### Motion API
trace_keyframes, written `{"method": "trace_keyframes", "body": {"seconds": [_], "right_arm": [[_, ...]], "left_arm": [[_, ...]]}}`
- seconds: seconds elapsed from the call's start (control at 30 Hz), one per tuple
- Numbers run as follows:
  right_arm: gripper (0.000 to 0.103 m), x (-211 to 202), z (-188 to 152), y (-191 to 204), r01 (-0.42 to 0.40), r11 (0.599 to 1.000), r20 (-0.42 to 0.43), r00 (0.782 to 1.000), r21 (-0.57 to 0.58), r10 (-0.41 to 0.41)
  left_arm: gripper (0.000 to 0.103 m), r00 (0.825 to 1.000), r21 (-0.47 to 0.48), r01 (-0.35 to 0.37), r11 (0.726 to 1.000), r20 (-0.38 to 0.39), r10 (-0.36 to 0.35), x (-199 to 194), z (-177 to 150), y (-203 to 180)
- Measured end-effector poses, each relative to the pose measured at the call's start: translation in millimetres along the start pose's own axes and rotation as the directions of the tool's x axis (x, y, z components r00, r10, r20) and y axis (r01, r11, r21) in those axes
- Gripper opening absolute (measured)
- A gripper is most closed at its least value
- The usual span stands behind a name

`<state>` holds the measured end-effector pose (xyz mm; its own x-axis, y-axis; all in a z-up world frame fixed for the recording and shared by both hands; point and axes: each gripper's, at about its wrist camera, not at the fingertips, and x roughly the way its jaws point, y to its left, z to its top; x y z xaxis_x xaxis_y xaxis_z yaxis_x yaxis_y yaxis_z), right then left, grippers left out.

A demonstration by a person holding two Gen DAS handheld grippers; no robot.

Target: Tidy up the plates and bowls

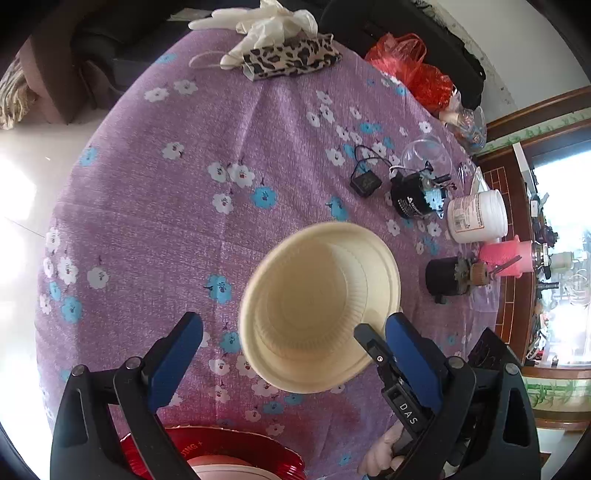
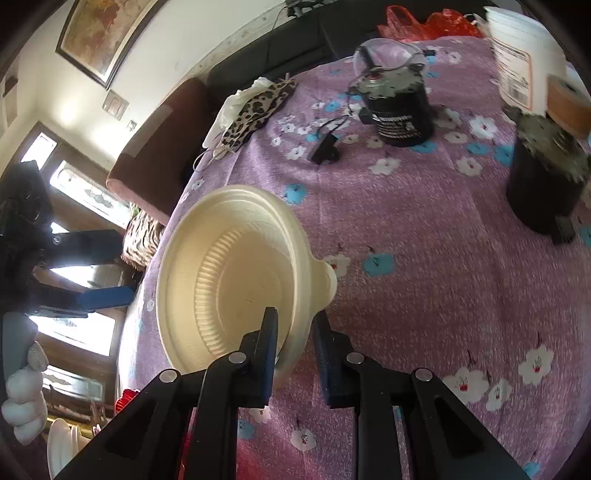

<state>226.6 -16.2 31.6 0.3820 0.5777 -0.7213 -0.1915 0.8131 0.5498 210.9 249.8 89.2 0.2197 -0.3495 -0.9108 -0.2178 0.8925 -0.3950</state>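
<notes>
Left wrist view only: a red foil plate [image 1: 207,452] at the bottom edge with a pale dish on it, a pink cup [image 1: 508,256], and the right gripper [image 1: 371,341] reaching in from the lower right.

Right wrist view only: a framed picture [image 2: 105,35] on the wall, and the left gripper [image 2: 88,269] off the table's edge, a gloved hand [image 2: 24,402] below it.

Left gripper [image 1: 291,339] points steeply down over the purple floral tablecloth [image 1: 155,206], jaws wide, nothing between them.

Right gripper [image 2: 293,343] is narrow, pinching the near rim of the cream bowl [image 2: 236,280], which is tilted up (one finger inside, one outside).

Bowl [image 1: 319,304]: thin, matte, ribbed wall, small tab on its rim, near the table's middle.
</notes>
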Motion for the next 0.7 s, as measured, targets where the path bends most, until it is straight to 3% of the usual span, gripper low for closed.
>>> {"method": "trace_keyframes", "body": {"seconds": [0.2, 0.43, 0.53, 0.6, 0.7], "right_arm": [[0.016, -32.2, -7.8, -23.2, 0.062, 0.998, 0.022, 0.998, 0.032, -0.063], [0.016, -100.6, -37.0, -58.3, 0.159, 0.987, 0.058, 0.986, 0.016, -0.159], [0.016, -123.8, -46.9, -80.2, 0.194, 0.98, 0.08, 0.977, 0.053, -0.198], [0.016, -134.6, -51.9, -93.4, 0.176, 0.98, 0.088, 0.979, 0.089, -0.184], [0.016, -150.5, -58.6, -103.4, 0.178, 0.978, 0.12, 0.974, 0.107, -0.191]], "left_arm": [[0.099, 0.999, 0.042, 0.006, 0.999, 0.052, -0.008, -22.9, -20.0, -18.0], [0.099, 0.997, 0.181, 0.007, 0.983, 0.071, -0.02, -41.5, -80.6, -79.3], [0.099, 0.998, 0.25, 0.03, 0.968, 0.048, -0.043, -37.1, -112.5, -110.9], [0.099, 0.997, 0.277, 0.042, 0.96, 0.043, -0.056, -31.5, -127.8, -127.6], [0.099, 0.995, 0.263, 0.073, 0.962, 0.047, -0.089, -17.6, -142.5, -140.6]]}}
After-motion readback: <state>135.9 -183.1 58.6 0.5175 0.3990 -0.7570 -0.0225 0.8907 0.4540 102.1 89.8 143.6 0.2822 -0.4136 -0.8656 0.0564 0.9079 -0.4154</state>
